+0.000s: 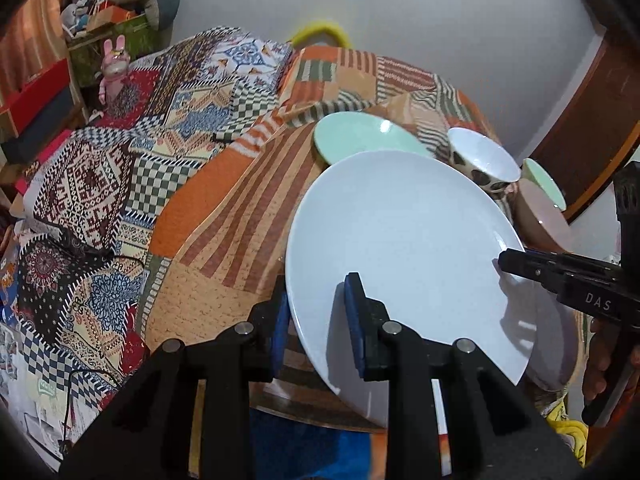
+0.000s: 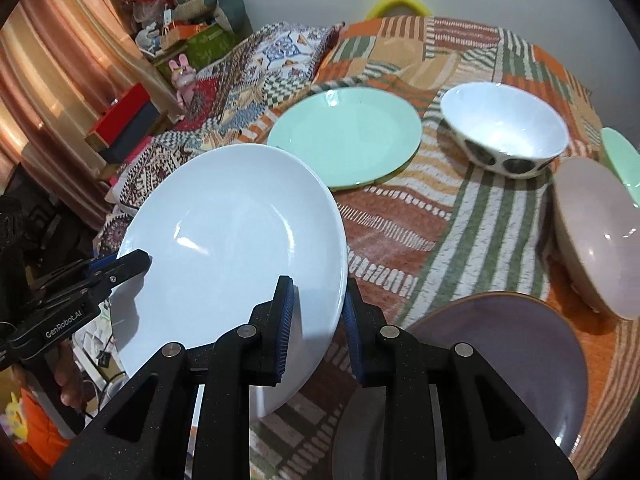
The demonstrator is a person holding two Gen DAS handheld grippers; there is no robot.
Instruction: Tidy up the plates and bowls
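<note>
**White plate held at both rims above the patterned bed**

I read two markings: "GenRobot.AI" on the side of the left hand-held gripper (image 2: pixel 134 262) as my right camera sees it, and "DAS" on the body of the right hand-held gripper (image 1: pixel 505 259) in my left camera; the rest of that word is cut off.

The white plate (image 2: pixel 236 236) is plain, glossy and shallow, tilted, and held clear of the striped orange patchwork cover (image 2: pixel 404 216). My left hand-held gripper is clamped narrow on its left rim, my right one pinches the right rim with its blue pads (image 2: pixel 286 320) nearly together.

On the cover behind it lie a mint green plate (image 2: pixel 344 136), a white bowl with dark ovals (image 2: pixel 504 136), a pinkish bowl (image 2: pixel 596 232) on its side, and a grey-purple plate (image 2: pixel 520 356) close beneath my right gripper. A second mint piece (image 2: pixel 622 160) is cut by the frame edge, so I cannot tell plate from bowl. The shelf clutter (image 2: pixel 176 28) in the far corner is too blurred to read
</note>
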